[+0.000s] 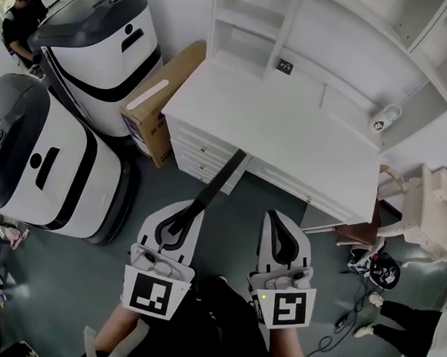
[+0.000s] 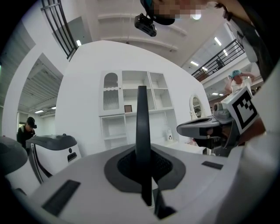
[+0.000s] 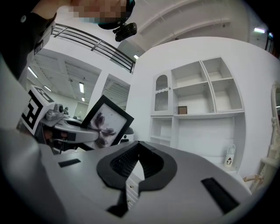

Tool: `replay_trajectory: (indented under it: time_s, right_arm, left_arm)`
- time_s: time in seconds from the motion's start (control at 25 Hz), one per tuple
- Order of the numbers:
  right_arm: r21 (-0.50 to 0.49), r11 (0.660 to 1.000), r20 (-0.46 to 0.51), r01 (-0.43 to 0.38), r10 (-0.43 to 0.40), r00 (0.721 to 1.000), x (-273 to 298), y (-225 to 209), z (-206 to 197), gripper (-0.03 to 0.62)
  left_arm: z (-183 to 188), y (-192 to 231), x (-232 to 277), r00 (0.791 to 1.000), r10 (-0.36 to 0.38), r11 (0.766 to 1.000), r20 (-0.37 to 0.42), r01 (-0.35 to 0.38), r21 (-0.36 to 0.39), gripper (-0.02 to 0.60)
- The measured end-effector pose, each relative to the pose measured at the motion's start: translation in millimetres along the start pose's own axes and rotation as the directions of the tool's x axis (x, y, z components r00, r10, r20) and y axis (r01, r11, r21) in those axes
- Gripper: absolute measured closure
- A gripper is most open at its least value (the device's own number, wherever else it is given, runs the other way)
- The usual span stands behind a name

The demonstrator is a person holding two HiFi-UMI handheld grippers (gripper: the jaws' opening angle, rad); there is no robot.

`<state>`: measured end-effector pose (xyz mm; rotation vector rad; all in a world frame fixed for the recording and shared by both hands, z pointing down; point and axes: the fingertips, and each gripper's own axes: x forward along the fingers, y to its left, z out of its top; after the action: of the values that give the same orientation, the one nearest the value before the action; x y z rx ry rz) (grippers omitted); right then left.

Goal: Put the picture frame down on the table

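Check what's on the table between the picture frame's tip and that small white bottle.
Nothing: in the head view the table is bare from the picture frame, in the left gripper, to the bottle.

One picture frame (image 1: 222,178), a left gripper (image 1: 192,210) and a right gripper (image 1: 282,221), two white machines (image 1: 103,41) (image 1: 48,160), one cardboard box (image 1: 156,103), one bench (image 1: 289,133).

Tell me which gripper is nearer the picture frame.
Left. The left gripper has its jaws clamped on the picture frame; the right gripper hangs beside it, apart, jaws together.
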<state>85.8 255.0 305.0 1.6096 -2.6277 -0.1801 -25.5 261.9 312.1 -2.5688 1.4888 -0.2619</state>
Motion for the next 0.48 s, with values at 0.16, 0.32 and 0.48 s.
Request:
replay_trajectory:
  time_s: [0.16,0.32,0.48]
  right_arm:
    - [-0.032,0.999,-0.010,0.020,-0.020,1.000,25.8,11.2,1.6,0.592]
    - [-0.039,0.998,-0.008,0.039,-0.040,0.999,49.1,23.6,6.2,0.592]
    - [-0.035,0.997,-0.017,0.068,-0.069,0.997,67.7,34.0,7.9,0.592]
  left_arm:
    - [-4.7,29.5,7.9,1.000,-0.017,1.000,0.007,0.017,-0.004,0.569]
    - [-7.9,57.1,11.4,0.999,-0.033,0.999,0.017,0.033,0.004,0.569]
    - [-12.9,81.8,13.2,0.998,-0.048,0.999,0.029,0.048,0.005,0.569]
